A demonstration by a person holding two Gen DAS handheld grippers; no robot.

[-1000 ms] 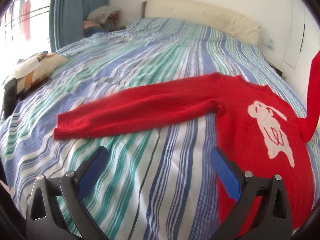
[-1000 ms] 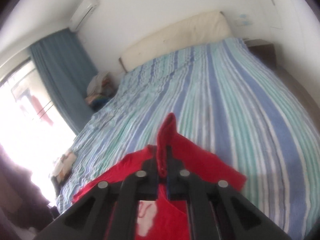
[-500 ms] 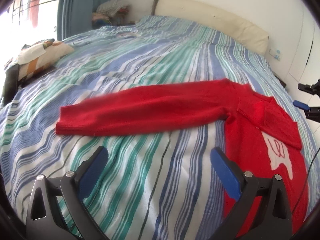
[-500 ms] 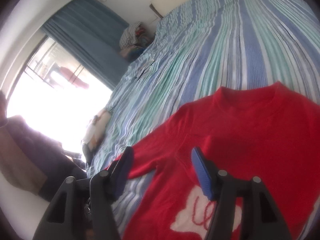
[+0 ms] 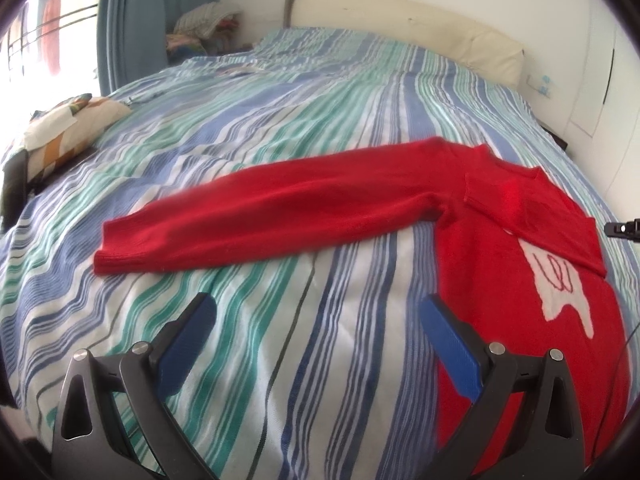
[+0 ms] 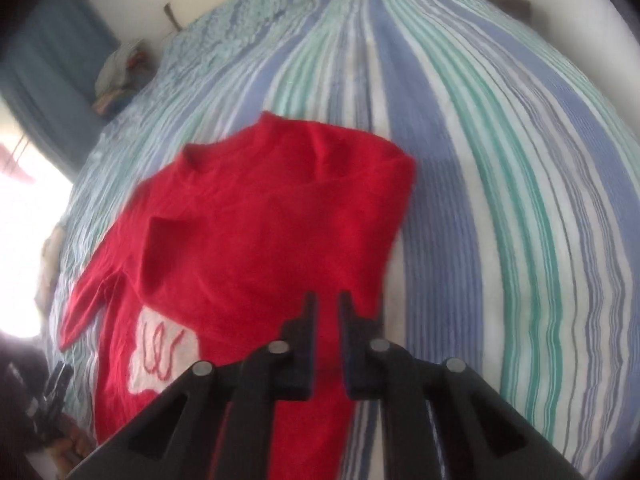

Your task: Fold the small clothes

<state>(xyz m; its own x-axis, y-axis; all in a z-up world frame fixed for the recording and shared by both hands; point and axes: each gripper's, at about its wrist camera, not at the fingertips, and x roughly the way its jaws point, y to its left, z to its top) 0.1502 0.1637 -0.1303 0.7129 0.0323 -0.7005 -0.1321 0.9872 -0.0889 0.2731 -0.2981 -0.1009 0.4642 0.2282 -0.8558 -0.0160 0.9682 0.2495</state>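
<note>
A small red sweater (image 5: pixel 500 240) with a white animal patch (image 5: pixel 560 288) lies flat on the striped bed (image 5: pixel 280 100). One sleeve (image 5: pixel 280 208) stretches out to the left; the other sleeve (image 6: pixel 248 248) is folded across the chest. My left gripper (image 5: pixel 316 332) is open and empty, low over the sheet just in front of the outstretched sleeve. My right gripper (image 6: pixel 326 312) hovers over the sweater's right side with its jaws nearly together and nothing between them.
A patterned cushion (image 5: pixel 68 128) lies at the bed's left edge. A pile of clothes (image 5: pixel 204 28) sits by the blue curtain (image 5: pixel 132 20). The cream headboard (image 5: pixel 420 36) and white wall close off the far end.
My right gripper let go of the sleeve, which now lies folded across the chest, then drew back and narrowed its jaws. My left gripper edged forward and stayed open.
</note>
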